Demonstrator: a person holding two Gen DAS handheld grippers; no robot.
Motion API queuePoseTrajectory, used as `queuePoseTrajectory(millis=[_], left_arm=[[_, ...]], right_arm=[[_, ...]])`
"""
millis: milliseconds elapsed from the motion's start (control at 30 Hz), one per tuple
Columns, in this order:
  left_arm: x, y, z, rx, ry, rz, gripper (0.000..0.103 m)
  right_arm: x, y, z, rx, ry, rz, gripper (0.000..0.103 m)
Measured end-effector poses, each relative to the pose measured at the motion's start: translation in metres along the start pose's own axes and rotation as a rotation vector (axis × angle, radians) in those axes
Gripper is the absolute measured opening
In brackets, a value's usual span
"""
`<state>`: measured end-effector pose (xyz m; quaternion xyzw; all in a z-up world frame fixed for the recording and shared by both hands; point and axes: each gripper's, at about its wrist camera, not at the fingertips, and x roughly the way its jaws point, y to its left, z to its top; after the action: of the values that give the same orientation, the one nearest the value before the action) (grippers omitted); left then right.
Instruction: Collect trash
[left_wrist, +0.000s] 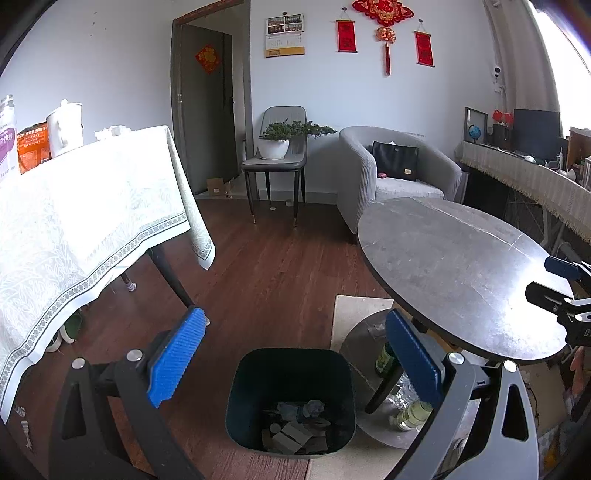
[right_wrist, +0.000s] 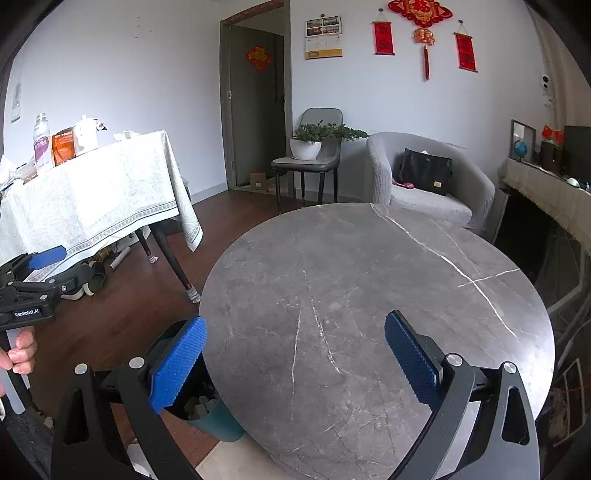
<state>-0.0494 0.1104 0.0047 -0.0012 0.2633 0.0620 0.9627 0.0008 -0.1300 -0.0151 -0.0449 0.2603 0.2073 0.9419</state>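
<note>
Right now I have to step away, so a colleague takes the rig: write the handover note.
Left gripper: open, empty, above the trash bin.
Right gripper: open, empty, over the round table.
Bin stands on the floor by the table and already holds scraps.
Left: bottles lie on the table's base; bin them if they count as trash.

Trash bin (left_wrist: 290, 402) mouth unobstructed from above; round table (left_wrist: 461, 273) edge crowds its right side.
</note>
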Motion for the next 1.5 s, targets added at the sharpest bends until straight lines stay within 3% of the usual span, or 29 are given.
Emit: queuePoseTrajectory(millis=[1500], left_arm=[[-0.0004,-0.0031,-0.0053,-0.013,0.003,-0.019,0.100]], right_arm=[[-0.0032,0.0008,-0.0007,0.000,-0.006,-0.011,0.099]])
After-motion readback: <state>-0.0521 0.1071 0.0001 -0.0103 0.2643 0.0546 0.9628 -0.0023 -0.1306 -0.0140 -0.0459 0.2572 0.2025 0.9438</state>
